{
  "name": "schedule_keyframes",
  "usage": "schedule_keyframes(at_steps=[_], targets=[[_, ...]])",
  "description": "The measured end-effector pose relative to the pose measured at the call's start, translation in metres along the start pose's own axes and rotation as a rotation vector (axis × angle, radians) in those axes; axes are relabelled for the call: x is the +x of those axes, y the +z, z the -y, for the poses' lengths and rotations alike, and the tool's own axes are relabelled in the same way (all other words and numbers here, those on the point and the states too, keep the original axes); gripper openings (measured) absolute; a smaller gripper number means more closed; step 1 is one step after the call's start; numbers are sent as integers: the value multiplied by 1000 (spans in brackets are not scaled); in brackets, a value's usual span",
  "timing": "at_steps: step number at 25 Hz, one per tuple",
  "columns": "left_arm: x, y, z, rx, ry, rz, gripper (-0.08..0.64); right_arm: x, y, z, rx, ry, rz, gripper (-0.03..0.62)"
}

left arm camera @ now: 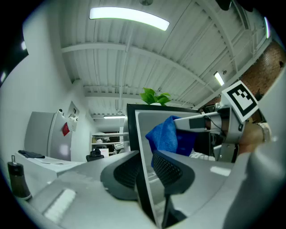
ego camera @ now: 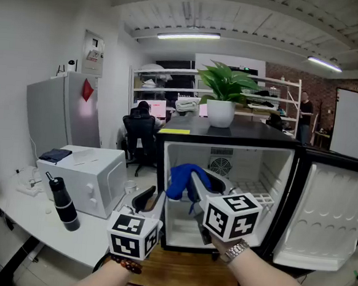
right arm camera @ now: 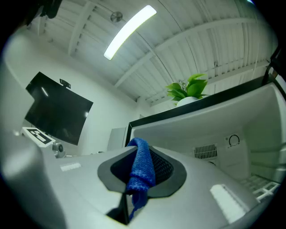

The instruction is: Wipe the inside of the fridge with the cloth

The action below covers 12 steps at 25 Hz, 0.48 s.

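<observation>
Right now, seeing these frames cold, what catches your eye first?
The blue cloth stands out most: it is pinched in the right gripper and held at the mouth of the open fridge. Next is the left gripper, whose jaws are closed on the fridge's left front edge. A potted plant sits on top of the fridge.

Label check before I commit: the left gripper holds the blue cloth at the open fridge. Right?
Wrong gripper. The right gripper holds the blue cloth at the open fridge. The right gripper view shows the cloth pinched between its fingers.
</observation>
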State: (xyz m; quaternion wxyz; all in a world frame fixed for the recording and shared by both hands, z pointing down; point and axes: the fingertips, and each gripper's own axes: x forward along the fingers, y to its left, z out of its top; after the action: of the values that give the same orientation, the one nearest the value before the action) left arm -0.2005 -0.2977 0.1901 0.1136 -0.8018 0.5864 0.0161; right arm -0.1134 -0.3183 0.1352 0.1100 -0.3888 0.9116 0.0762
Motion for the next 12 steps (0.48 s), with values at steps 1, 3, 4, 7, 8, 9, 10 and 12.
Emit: schedule_keyframes(at_steps=[1,3,4,7,8,9,10,12], targets=[[3,-1,-1,4,0,-1,95,5,-1,1,6,0,-1,57],[8,-3,-4,10,-1,-7,106,14,-5,4,19,0,-3,57],[11,-5,-5,11,-3,-11,111,19,-6,5,27,2,-4,58],[17,-13,-7,13,-8,-30,128,32,-11,4,51,23,-8,58],[19,-17,-8,11,-10,-38,135,37,-12,2,57,33,-11,57],[20,-21,-9,7,-13,-46,140,41,-15,1,62,42,-16,57],[22,-24,-9,3,-16,-52,143,44,-17,-1,65,50,-20,57],[25,-29,-9,-6,-27,-58,147,51,-20,-3,72,62,-24,57]])
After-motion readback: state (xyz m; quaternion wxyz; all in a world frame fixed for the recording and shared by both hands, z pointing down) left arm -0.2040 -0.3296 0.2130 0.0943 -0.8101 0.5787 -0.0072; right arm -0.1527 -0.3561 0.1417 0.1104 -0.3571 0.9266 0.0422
